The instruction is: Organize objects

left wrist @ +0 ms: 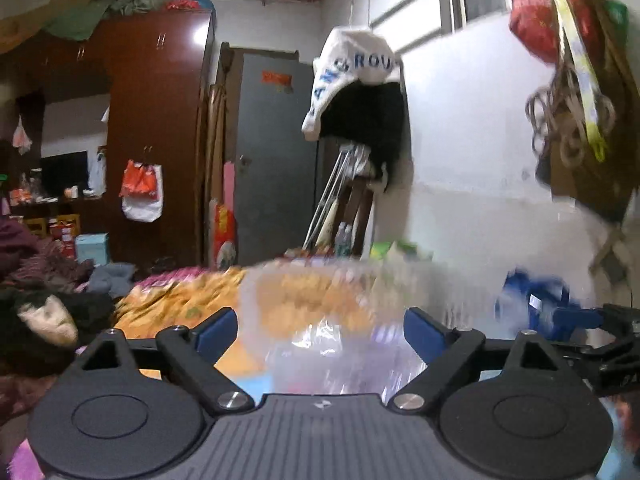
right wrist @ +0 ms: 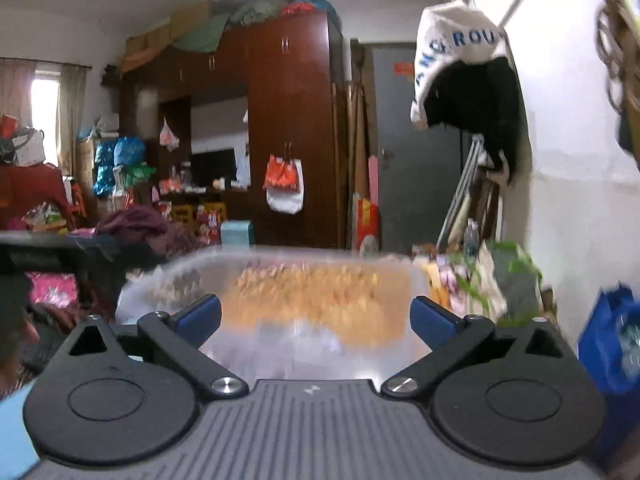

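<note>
A clear plastic container [right wrist: 280, 264] lies blurred just ahead of my right gripper [right wrist: 316, 308], over an orange patterned bedspread. Its rim spreads wider than the gap between the blue pads [right wrist: 200, 314], which stand far apart and do not press on it. In the left wrist view the same clear plastic container [left wrist: 340, 344] shows between and beyond the fingers of my left gripper [left wrist: 320, 320], whose pads are also wide apart with no visible grip. My right gripper [left wrist: 592, 320] shows at the right edge of that view. A dark blurred shape at the left of the right wrist view may be the left gripper.
Orange bedspread [left wrist: 180, 304] with a heap of dark clothes [left wrist: 48, 272] on the left. A brown wardrobe [right wrist: 292, 120] and a grey door [right wrist: 416, 160] stand behind. A white cloth bag [right wrist: 456, 52] hangs by the wall. A blue bag [right wrist: 612, 340] sits on the right.
</note>
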`<move>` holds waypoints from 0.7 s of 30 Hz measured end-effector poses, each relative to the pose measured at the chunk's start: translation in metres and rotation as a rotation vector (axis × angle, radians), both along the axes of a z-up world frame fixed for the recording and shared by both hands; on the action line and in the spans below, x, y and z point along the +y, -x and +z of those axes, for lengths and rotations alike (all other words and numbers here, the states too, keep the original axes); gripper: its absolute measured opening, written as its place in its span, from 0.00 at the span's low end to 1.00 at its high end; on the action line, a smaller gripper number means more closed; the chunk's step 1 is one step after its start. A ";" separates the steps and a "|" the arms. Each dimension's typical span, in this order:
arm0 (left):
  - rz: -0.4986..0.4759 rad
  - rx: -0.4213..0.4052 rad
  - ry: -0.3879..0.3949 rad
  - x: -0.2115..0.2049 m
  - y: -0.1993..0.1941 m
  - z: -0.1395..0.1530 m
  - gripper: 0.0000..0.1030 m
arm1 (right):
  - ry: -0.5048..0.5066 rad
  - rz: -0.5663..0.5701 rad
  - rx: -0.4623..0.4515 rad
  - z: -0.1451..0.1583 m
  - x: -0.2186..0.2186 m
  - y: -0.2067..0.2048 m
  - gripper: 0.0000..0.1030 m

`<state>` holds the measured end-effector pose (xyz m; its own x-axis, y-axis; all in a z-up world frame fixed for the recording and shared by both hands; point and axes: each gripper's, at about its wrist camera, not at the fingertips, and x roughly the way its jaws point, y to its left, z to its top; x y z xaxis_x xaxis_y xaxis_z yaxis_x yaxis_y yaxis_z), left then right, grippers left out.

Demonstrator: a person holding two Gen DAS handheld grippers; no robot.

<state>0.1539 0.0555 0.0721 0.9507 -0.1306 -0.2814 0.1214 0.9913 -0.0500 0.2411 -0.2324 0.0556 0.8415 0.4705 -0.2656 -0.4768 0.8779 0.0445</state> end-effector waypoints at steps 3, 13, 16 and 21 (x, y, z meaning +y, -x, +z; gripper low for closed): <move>0.056 0.092 0.020 0.019 0.027 -0.034 0.90 | -0.003 0.048 0.127 -0.040 -0.017 0.017 1.00; -0.003 0.198 0.041 0.049 0.028 -0.077 0.89 | 0.042 0.167 0.232 -0.063 -0.016 0.022 0.62; -0.035 0.247 0.022 0.047 0.023 -0.085 0.89 | 0.065 0.171 0.245 -0.065 -0.009 0.020 0.62; -0.064 0.346 -0.044 0.036 0.013 -0.095 0.55 | 0.120 0.148 0.243 -0.068 -0.001 0.021 0.54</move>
<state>0.1413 0.0919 -0.0227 0.7881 -0.1678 -0.5922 0.1667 0.9844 -0.0570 0.2205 -0.2338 -0.0127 0.6712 0.5366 -0.5114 -0.5883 0.8054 0.0729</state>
